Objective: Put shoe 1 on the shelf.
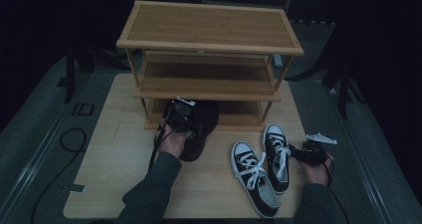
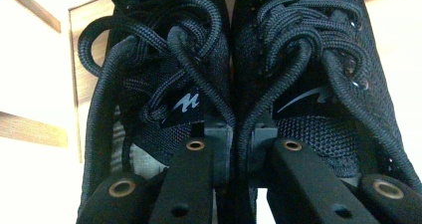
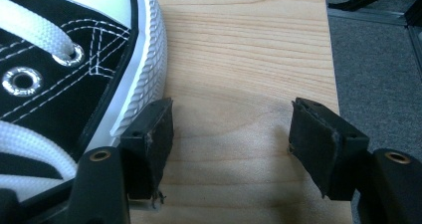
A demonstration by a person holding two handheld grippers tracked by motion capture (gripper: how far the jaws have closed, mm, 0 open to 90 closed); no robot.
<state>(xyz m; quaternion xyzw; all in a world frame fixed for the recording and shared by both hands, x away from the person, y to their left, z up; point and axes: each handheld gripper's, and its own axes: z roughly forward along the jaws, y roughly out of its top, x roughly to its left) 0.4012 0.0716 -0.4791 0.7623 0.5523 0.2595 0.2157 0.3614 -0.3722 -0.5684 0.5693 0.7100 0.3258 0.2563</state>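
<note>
High view: a three-tier bamboo shoe rack (image 1: 209, 27) stands at twelve o'clock on a pale wooden table (image 1: 119, 159). The left gripper (image 1: 180, 115) is near the table's centre, held by the left hand (image 1: 171, 140), and carries a pair of black shoes (image 1: 201, 129) whose toes point toward the rack's bottom shelf (image 1: 239, 119). From this height the pair reads as one dark lump.

The left gripper view sorts that out: two black mesh trainers (image 2: 164, 84) side by side, knit uppers finely woven, thick round braided laces looped loosely over the tongues, a small white zigzag logo on one tongue. The jaws are drawn close together, pinching the two inner collar walls where the shoes meet. Pale rack wood glows behind them.

At four o'clock on the table lie two black canvas sneakers (image 1: 254, 176) with flat white laces, white rubber toe caps and white soles, toes pointing toward twelve. The right gripper (image 1: 309, 152) rests just at three o'clock of them in the right hand (image 1: 314, 170).

The right gripper view gives what the overhead cannot: the jaws stand spread apart with bare wood grain between them, one fabric-covered pad against the ribbed white rubber sidewall of the near sneaker (image 3: 64, 69). White stitching and metal eyelets show on its canvas.
</note>
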